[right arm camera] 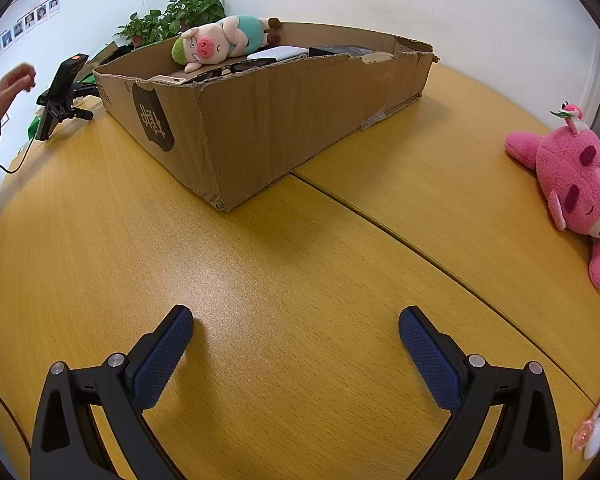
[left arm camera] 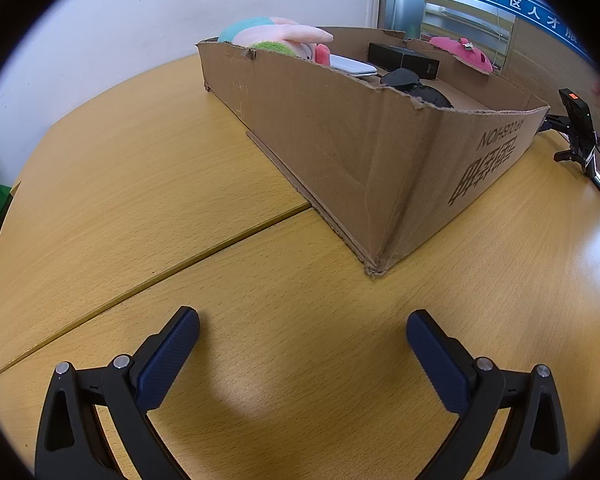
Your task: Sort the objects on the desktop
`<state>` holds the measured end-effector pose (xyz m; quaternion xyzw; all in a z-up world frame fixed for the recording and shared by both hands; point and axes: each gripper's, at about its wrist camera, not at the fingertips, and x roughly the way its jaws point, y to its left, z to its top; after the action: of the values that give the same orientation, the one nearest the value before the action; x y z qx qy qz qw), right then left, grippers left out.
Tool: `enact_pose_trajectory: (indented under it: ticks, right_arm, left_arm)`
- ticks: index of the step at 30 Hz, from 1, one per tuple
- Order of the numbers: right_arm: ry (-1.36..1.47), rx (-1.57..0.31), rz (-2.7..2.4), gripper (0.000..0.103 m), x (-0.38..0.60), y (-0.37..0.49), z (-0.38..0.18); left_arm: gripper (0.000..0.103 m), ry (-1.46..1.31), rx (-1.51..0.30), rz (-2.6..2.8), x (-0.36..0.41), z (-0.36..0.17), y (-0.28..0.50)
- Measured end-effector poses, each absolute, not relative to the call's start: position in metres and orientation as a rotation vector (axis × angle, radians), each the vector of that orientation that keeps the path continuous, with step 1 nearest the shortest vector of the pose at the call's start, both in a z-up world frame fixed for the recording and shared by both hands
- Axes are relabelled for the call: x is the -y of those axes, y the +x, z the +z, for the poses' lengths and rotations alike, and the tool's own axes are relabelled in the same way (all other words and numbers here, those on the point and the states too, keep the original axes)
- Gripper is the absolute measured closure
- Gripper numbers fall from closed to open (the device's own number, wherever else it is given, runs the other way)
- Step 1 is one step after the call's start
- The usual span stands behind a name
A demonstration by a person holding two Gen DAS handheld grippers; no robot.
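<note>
Right wrist view first: my right jaws point(right arm camera: 296, 330) stand spread wide with nothing between them, only bare tabletop point(right arm camera: 260, 280) under the blue pads. My left jaws point(left arm camera: 303, 334) are the same, released and empty.

What is left to sort, as I judge it, is the pink plush point(right arm camera: 572, 188). It lies on the tabletop well off to the right of my right jaws and ahead of them, apart from the box point(right arm camera: 284, 120). From the left wrist I see only its top past the box's far wall.

It looks light, soft and squashy, with a fuzzy pile that should not slip against my textured pads. Nothing about it seems fragile. It will give under pressure, so I would close well in and expect the jaws to sink before they bite. The round head looks too broad for a sure grip; the narrower body or a limb seems the better place, taken across the short way.

It lies on its back or side, face up. Its long axis runs from the leaf sprig at the far end toward the near right edge of the picture, roughly along the right rim of the tabletop, so my jaws would have to turn to straddle it crosswise.

The box sits ahead of both jaws, one corner pointing toward me, open at the top. A pig plush point(right arm camera: 220, 42) already lies in it among flat dark and white items I cannot identify. A pale spoon-like thing point(right arm camera: 594, 430) lies close to the right of my right jaws.
</note>
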<state>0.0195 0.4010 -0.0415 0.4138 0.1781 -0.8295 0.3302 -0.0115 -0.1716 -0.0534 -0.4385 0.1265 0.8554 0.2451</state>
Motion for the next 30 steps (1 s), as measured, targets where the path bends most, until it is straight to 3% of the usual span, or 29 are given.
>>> enact_pose_trajectory:
  ticks: [30]
  right_arm:
    - [1.077, -0.466, -2.169, 0.000, -0.4024, 0.0217, -0.0435]
  left_arm:
    - [0.000, -1.196, -0.342, 2.336, 0.1716, -0.0568, -0.0122]
